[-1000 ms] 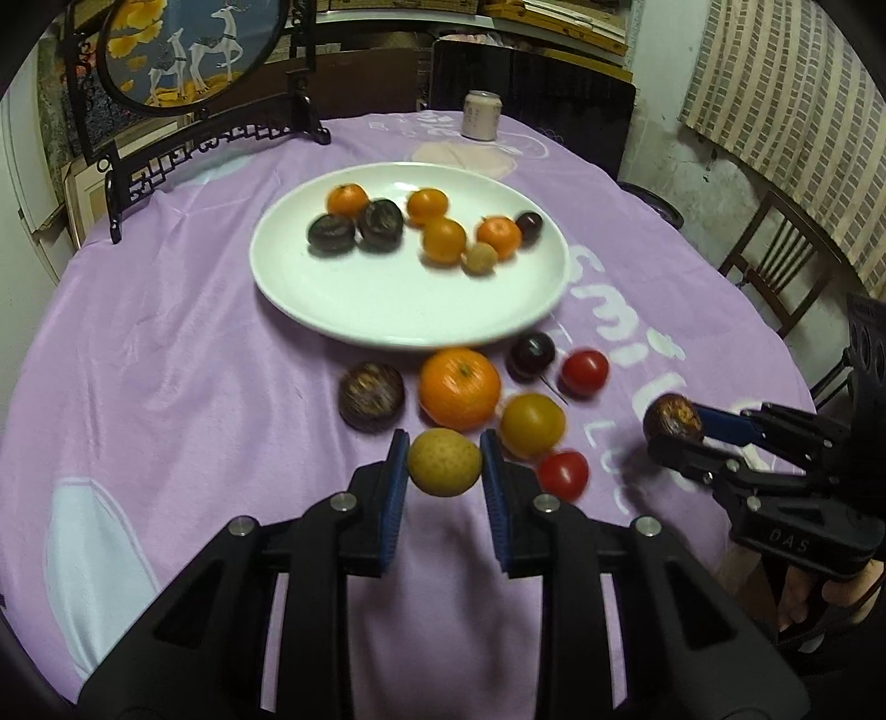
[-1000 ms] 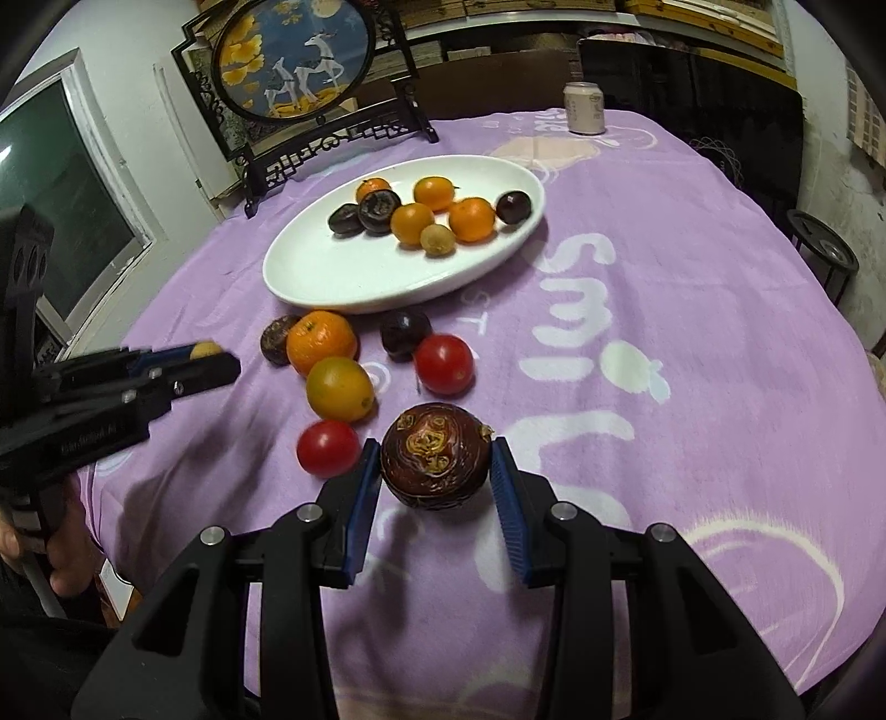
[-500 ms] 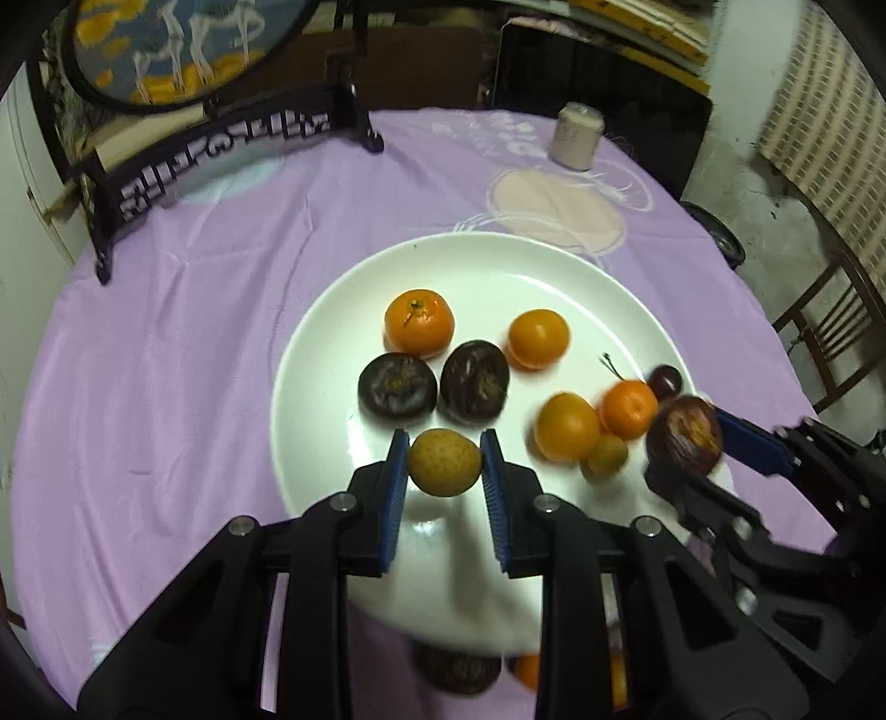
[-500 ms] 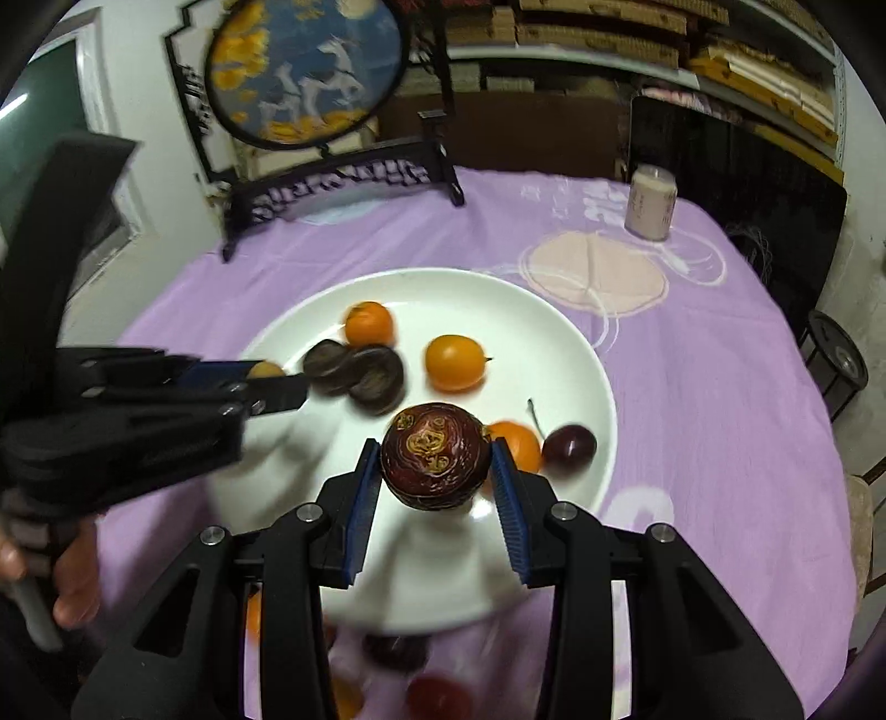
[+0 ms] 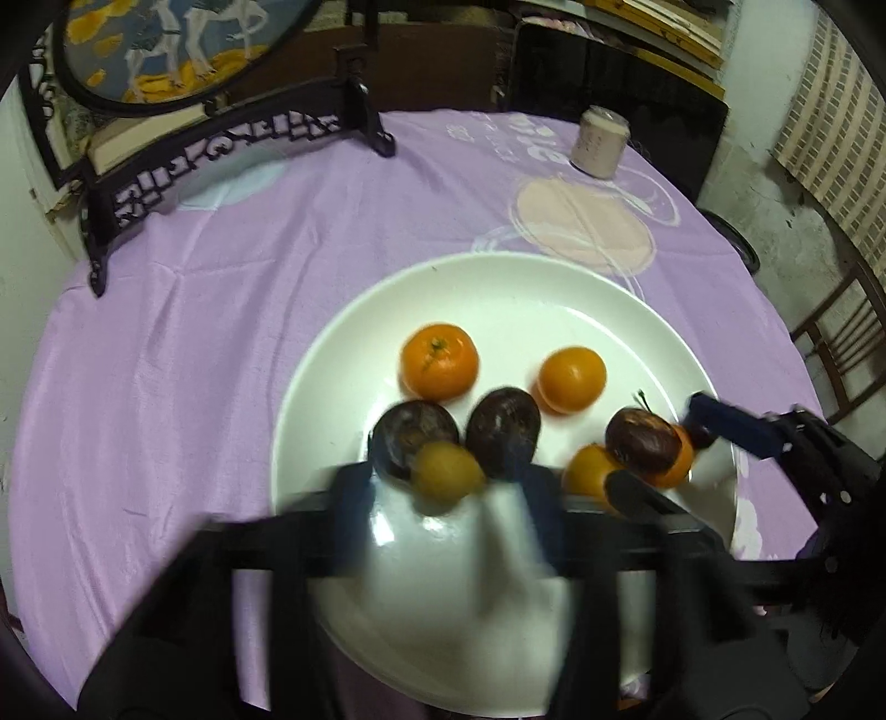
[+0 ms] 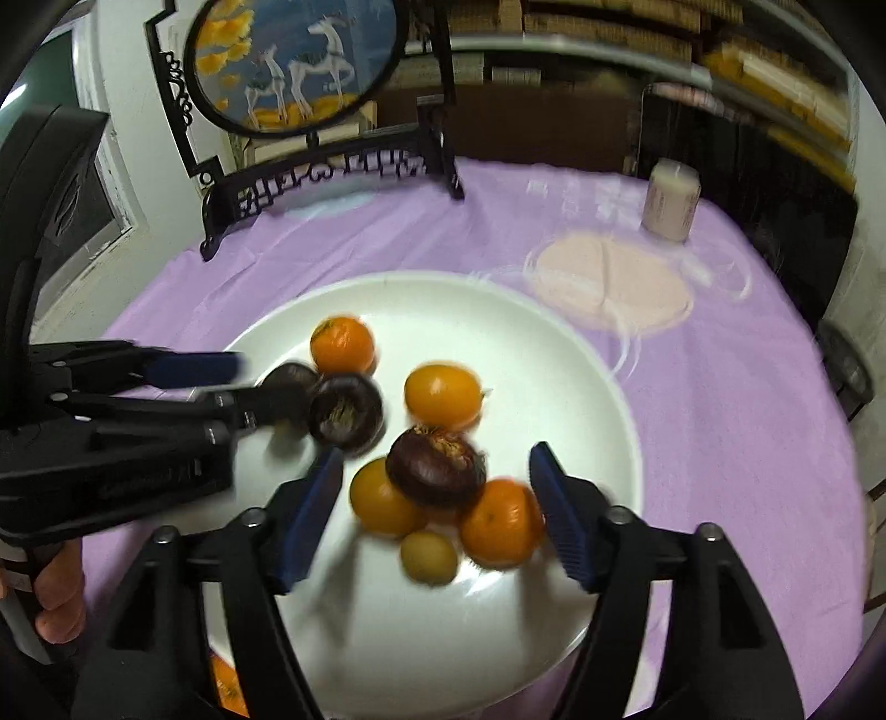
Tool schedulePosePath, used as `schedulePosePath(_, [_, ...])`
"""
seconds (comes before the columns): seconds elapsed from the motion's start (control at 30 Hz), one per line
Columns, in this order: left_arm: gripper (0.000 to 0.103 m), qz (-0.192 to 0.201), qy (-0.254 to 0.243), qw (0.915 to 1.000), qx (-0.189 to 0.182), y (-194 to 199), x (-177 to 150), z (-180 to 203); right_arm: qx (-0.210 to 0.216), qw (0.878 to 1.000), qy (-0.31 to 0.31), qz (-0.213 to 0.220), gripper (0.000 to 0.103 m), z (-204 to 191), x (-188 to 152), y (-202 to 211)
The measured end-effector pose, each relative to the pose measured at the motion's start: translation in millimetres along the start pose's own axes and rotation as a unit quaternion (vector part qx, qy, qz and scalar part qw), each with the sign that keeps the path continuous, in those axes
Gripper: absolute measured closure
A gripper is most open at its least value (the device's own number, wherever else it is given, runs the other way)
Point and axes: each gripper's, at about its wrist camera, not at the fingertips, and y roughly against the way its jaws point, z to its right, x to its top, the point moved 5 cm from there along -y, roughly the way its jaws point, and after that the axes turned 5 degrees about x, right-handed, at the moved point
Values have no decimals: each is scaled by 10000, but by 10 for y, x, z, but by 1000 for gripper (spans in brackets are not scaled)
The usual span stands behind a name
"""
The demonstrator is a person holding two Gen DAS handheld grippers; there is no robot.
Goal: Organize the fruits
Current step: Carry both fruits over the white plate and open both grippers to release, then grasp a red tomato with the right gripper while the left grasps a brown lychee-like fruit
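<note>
A white plate (image 5: 498, 288) (image 6: 421, 299) on the purple cloth holds several oranges and dark passion fruits. My left gripper (image 5: 443, 498) is open and blurred over the plate; a small yellow fruit (image 5: 447, 472) is loose between its fingers, by a dark fruit (image 5: 412, 435). My right gripper (image 6: 434, 518) is open; a dark brown passion fruit (image 6: 434, 466) sits free on top of two oranges (image 6: 501, 523) between its spread fingers. The left gripper also shows in the right wrist view (image 6: 243, 387), the right gripper in the left wrist view (image 5: 686, 443).
A black carved stand with a round painted screen (image 5: 166, 50) (image 6: 293, 61) stands at the table's far left. A small can (image 5: 601, 141) (image 6: 673, 199) stands at the far right. An orange (image 6: 227, 687) lies off the plate near the front edge. A wooden chair (image 5: 841, 343) is at the right.
Both grippers moved from the loose fruits to over the plate, then opened. The yellow fruit and the dark passion fruit have left the fingers and lie among the plate's fruits.
</note>
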Motion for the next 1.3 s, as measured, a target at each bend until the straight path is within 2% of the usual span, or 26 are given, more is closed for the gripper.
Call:
schedulePosePath(0.07, [31,113,55,9999,36,90,-5,-41,-128,9999,91,59,29,-23,-1,106])
schedulePosePath(0.2, [29,354,149,9993,-29,441,-171,-155,-106,9997,152,142,29,-106,-101,451])
schedulePosePath(0.27, [20,589,167,9981,81,685,-356,-220,-168,9994,181,246,26,-173,-241,696])
schedulePosePath(0.3, [18,692,183,9973,169,784,-464,-254,-157,9993,159,294,23,-198,-308,781])
schedulePosePath(0.37, [16,873,236,9956,258,977,-750,-318,-150,9989,56,450,10,-257,-518,992])
schedulePosePath(0.53, [15,804,363,9958,236,1096,-1314,-387,-67,9990,-148,417,10,-360,-921,1251])
schedulePosePath(0.63, [15,688,229,9969,297,1076,-1495,-347,-57,9993,-141,329,10,-408,-1047,1320])
schedulePosePath(0.9, [15,682,153,9973,229,1180,-1620,-279,27,9995,-187,237,10,-512,-1204,1408])
schedulePosePath(1.17, [15,602,138,9976,320,1148,-1668,-341,368,9985,-236,-315,10,-727,-1519,1088])
schedulePosePath(1.2, [15,589,128,9976,329,1142,-1670,-347,393,9983,-216,-380,12,-754,-1551,1043])
schedulePosePath(1.23, [15,581,118,9977,335,1140,-1672,-349,416,9979,-174,-454,25,-781,-1577,981])
schedulePosePath(1.27, [16,577,105,9977,343,1141,-1675,-351,440,9974,-148,-544,45,-798,-1599,909])
schedulePosePath(1.3, [16,577,86,9977,352,1141,-1673,-349,475,9969,-160,-613,55,-808,-1616,855])
